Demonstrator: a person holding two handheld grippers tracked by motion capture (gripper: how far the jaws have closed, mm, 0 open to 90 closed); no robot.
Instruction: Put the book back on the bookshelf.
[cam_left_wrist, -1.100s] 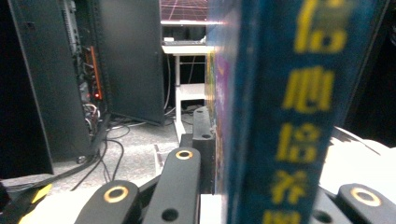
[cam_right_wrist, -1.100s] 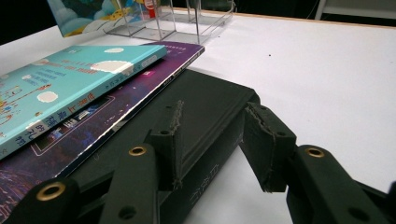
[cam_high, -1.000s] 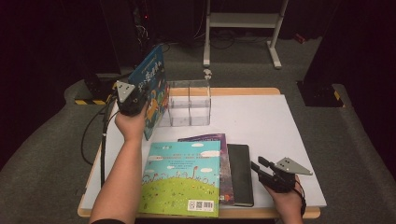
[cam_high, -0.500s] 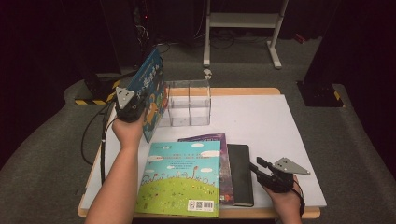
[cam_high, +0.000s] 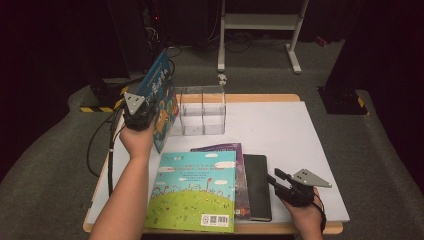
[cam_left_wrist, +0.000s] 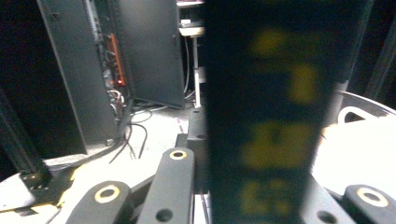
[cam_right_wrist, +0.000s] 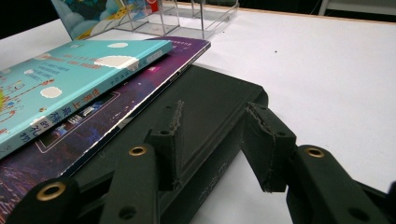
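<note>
My left gripper (cam_high: 146, 109) is shut on a blue picture book (cam_high: 161, 92), which it holds upright and tilted at the table's left side, beside a clear acrylic organizer (cam_high: 200, 110). In the left gripper view the book's dark spine with yellow letters (cam_left_wrist: 275, 116) stands between the jaws. Near the front edge lies a stack: a teal picture book (cam_high: 195, 190) on a purple book (cam_high: 239, 170), with a black notebook (cam_high: 257, 185) alongside. My right gripper (cam_high: 276, 179) rests at the notebook's right edge. Its jaws stand apart over the notebook (cam_right_wrist: 205, 98), and the pads do not press on it.
The white table (cam_high: 280, 130) has bare surface to the right of the organizer and behind the right gripper. A cable hangs off the table's left edge. Dark equipment racks and a white stand are on the floor beyond the table.
My left gripper and the blue book have shifted slightly lower and nearer. The right gripper and the stack have not moved.
</note>
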